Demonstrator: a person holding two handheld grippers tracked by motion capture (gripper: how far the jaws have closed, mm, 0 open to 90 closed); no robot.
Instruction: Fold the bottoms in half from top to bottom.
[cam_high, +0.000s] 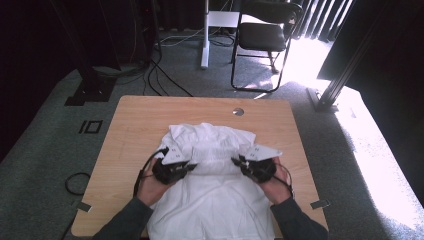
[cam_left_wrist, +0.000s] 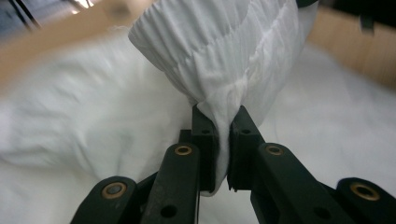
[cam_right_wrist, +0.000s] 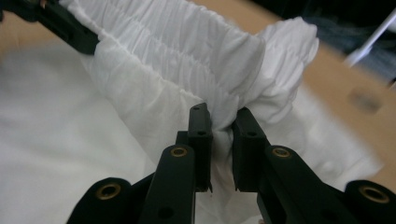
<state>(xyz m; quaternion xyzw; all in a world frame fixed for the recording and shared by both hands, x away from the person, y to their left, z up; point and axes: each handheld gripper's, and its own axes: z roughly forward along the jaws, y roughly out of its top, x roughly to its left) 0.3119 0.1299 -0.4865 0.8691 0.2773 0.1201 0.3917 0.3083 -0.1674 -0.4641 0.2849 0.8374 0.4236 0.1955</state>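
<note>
A white garment (cam_high: 212, 200) with a gathered, elastic band (cam_high: 215, 150) lies spread over the wooden table (cam_high: 135, 120). My left gripper (cam_high: 192, 165) is shut on the band's left end, and in the left gripper view the pleated cloth (cam_left_wrist: 219, 56) rises out of the closed jaws of that gripper (cam_left_wrist: 223, 126). My right gripper (cam_high: 235, 161) is shut on the band's right end; the right gripper view has the ruffled cloth (cam_right_wrist: 187, 51) pinched in that gripper (cam_right_wrist: 222, 126). The band hangs stretched between the two, lifted a little off the rest of the garment. The left gripper's tip (cam_right_wrist: 70, 28) appears far off in the right gripper view.
A round cable hole (cam_high: 238, 111) sits near the table's far edge. Beyond the table stand a black folding chair (cam_high: 262, 35) and a white desk leg (cam_high: 204, 35). Cables (cam_high: 160, 75) run over the carpet, and a black loop (cam_high: 75, 182) lies left of the table.
</note>
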